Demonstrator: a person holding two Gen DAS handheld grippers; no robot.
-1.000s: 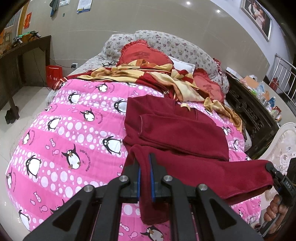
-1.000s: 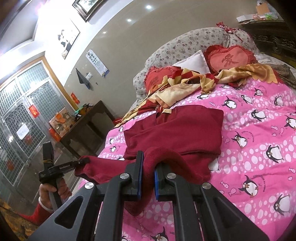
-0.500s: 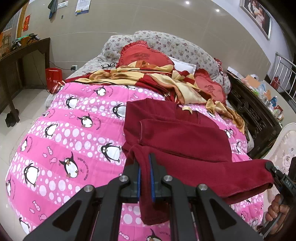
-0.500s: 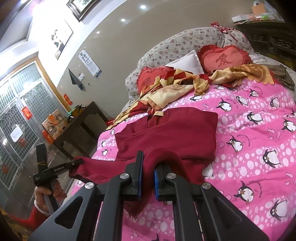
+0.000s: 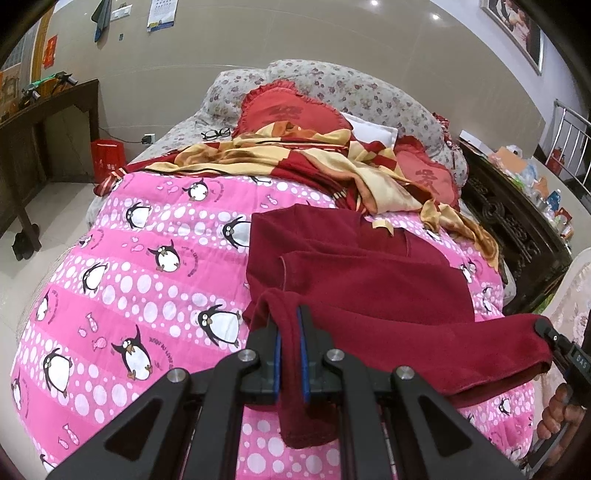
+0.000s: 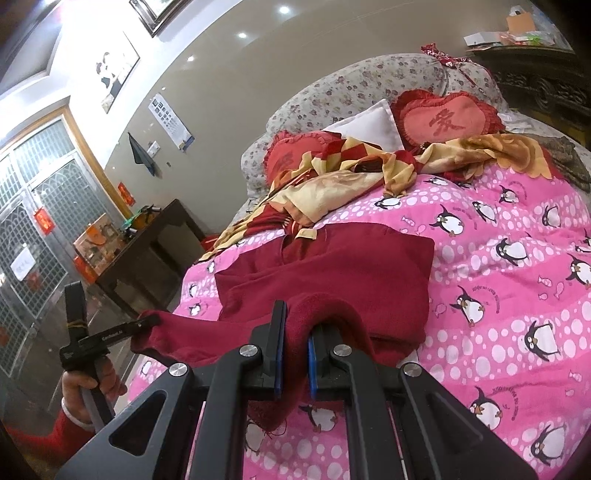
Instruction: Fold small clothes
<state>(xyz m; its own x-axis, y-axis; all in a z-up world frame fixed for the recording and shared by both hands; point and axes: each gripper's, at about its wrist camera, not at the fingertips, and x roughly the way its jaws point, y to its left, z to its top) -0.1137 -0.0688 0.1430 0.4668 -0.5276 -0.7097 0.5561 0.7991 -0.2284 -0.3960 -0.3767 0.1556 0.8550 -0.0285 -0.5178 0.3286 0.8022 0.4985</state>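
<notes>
Your room is evenly lit from recessed ceiling spots [image 5: 373, 3]; they glare small and white on the glossy wall [image 6: 221, 74]. Shadows on the bed [image 5: 110, 295] are soft. Strong fisheye bending, black vignette in the corners. In your right wrist view the upper left is overexposed. Both views are sharp, slight softness at the rims.

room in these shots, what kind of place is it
Most likely a home bedroom: a bed under a pink penguin quilt, heart-shaped red pillows against a floral headboard, and a framed portrait on the wall.
</notes>
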